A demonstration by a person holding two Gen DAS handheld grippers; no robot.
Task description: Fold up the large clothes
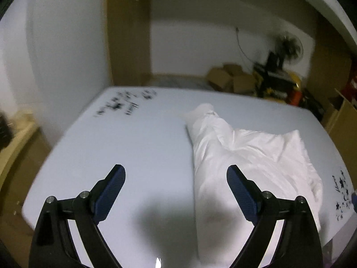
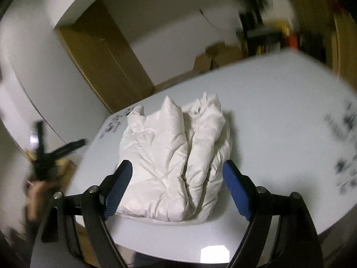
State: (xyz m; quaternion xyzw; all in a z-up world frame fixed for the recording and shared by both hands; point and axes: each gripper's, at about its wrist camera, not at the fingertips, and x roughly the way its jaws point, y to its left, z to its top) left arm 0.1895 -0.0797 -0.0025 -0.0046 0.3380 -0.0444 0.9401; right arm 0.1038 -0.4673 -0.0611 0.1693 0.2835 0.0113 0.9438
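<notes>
A white puffer jacket point(image 2: 176, 156) lies folded into a thick bundle on the pale bench point(image 2: 279, 111), toward the near edge and at about 12 o'clock from the right claw point(image 2: 177, 175). That claw hangs above the bench, its blue pads spread wide to either side of the bundle and gripping nothing. The left claw point(image 1: 176, 181) is likewise released and empty, over bare bench with the jacket point(image 1: 245, 156) off at its 2 o'clock; the right-hand pad overlaps the fabric in the view, though it seems to be clear of it. Black scribbles point(image 1: 125, 105) mark the bench at 11 o'clock from the left claw. Cardboard boxes point(image 1: 232, 78) sit on the floor beyond the far edge, and a blurred dark shape at 1 o'clock may be a fan point(image 1: 290, 47).
</notes>
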